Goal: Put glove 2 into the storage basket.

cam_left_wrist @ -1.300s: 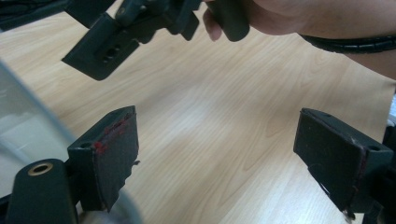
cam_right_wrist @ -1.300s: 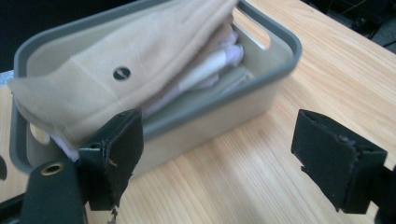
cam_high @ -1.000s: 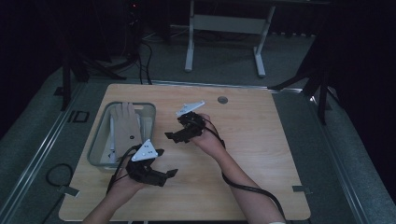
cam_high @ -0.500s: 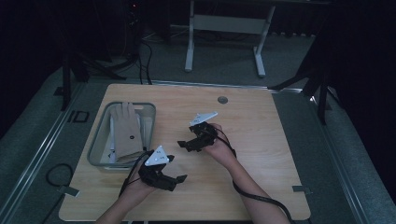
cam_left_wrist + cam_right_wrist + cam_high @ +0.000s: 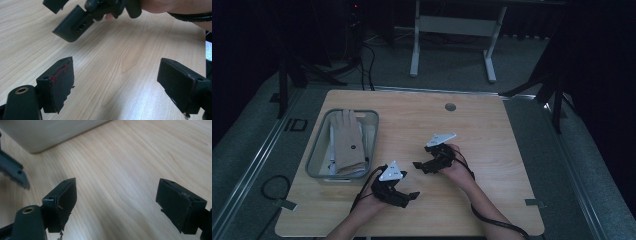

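My left gripper (image 5: pixel 408 196) hovers low over the wooden table (image 5: pixel 492 135) near its front edge and points right. In the left gripper view, this gripper (image 5: pixel 120 83) stands open over bare wood. My right gripper (image 5: pixel 421 166) is a little farther back and to the right, pointing left at the other one. It too is open over bare wood (image 5: pixel 116 205). A beige glove (image 5: pixel 347 141) lies in a grey tray (image 5: pixel 316 150) at the table's left. The right gripper's jaws appear at the top of the left gripper view.
The tray's pale wall (image 5: pixel 50 132) rises close ahead in the right gripper view, with the left gripper's grey plate (image 5: pixel 12 172) at the left edge. A round grommet hole (image 5: pixel 450 107) sits near the table's back edge. A metal stand (image 5: pixel 452 30) is on the floor beyond.
Both hands have come back from beside the tray toward the table's front edge and sunk lower. The jaws of both grippers stay as wide as before.
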The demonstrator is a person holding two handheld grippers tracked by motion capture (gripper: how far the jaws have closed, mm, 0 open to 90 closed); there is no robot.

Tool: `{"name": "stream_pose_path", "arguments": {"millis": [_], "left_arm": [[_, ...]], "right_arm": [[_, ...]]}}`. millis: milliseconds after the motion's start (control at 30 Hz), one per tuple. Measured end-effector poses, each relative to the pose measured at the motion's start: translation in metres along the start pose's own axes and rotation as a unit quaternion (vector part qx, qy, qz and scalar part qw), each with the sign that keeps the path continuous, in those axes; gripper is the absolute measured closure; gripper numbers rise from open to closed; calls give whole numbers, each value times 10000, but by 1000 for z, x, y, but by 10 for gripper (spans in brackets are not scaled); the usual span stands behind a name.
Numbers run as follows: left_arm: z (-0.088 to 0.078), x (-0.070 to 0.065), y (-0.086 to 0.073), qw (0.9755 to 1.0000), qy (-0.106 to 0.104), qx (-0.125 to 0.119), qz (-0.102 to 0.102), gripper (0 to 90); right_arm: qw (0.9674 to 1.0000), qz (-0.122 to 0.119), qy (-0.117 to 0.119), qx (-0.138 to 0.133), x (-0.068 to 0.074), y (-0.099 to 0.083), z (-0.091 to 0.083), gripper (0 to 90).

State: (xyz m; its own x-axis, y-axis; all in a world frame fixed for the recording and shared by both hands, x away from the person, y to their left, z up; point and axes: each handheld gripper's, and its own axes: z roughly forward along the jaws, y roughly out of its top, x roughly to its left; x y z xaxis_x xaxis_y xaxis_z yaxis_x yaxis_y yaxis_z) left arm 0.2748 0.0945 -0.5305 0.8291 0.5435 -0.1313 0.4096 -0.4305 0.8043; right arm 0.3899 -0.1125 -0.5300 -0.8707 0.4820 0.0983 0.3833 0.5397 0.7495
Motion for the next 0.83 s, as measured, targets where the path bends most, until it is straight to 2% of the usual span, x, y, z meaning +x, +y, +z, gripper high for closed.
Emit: {"name": "stream_pose_path", "arguments": {"millis": [167,367,467,633,833], "left_arm": [[7,0,-3,10000,-25,24,52,144],[14,0,-6,9999,-116,-15,0,144],[17,-2,-7,9999,-114,10,60,144],[16,-2,-7,9999,-134,-9,96,144],[16,-1,-8,9999,-143,-35,50,144]], "right_arm": [[9999,18,-60,93,-2,-13,-3,168],[10000,56,12,-77,-4,-26,-8,161],[9999,-8,17,-119,-3,-30,-8,157],[9998,-93,18,-202,-3,-35,-8,158],[9998,-116,-10,-160,-3,-35,-7,158]]}}
